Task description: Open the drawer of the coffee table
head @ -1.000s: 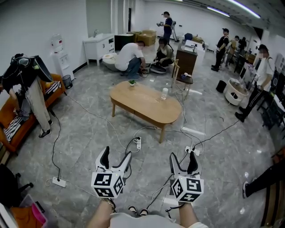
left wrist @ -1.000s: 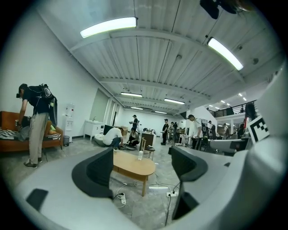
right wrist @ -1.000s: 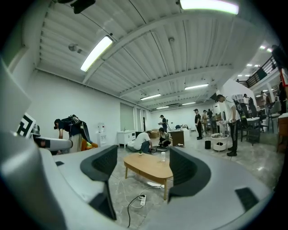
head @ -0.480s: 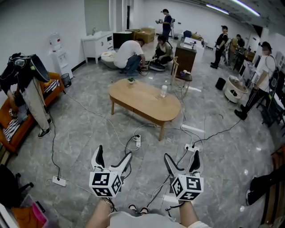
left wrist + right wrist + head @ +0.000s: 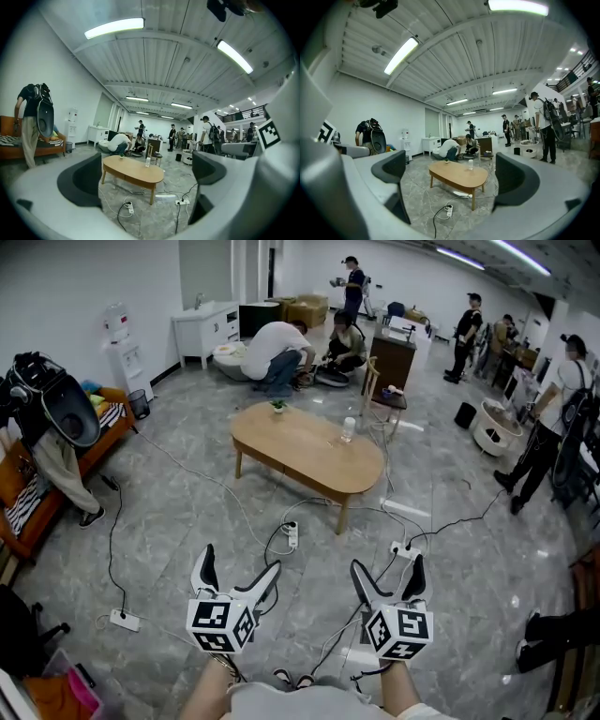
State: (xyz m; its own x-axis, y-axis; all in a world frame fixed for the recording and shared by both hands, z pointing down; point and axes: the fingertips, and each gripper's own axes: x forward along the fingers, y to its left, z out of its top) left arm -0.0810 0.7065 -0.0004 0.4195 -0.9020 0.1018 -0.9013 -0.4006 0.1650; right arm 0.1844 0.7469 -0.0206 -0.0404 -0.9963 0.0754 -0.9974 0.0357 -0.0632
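Observation:
The oval wooden coffee table (image 5: 309, 451) stands on the grey marble floor a few steps ahead of me, also in the left gripper view (image 5: 133, 169) and the right gripper view (image 5: 459, 174). A clear bottle (image 5: 349, 429) and a small plant (image 5: 277, 409) sit on its top. I cannot make out a drawer front on its side. My left gripper (image 5: 240, 563) and right gripper (image 5: 387, 566) are held side by side, low in the head view, pointing at the table and well short of it. Both sets of jaws are opening wide, with nothing between them.
Cables and power strips (image 5: 292, 538) (image 5: 405, 556) lie on the floor between me and the table. An orange sofa (image 5: 28, 484) and a person with a black bag (image 5: 52, 418) are at the left. People crouch behind the table (image 5: 272, 352); others stand at the right.
Both grippers' jaws have spread wider while staying in place. The person by the sofa at the left has bent over and shifted left.

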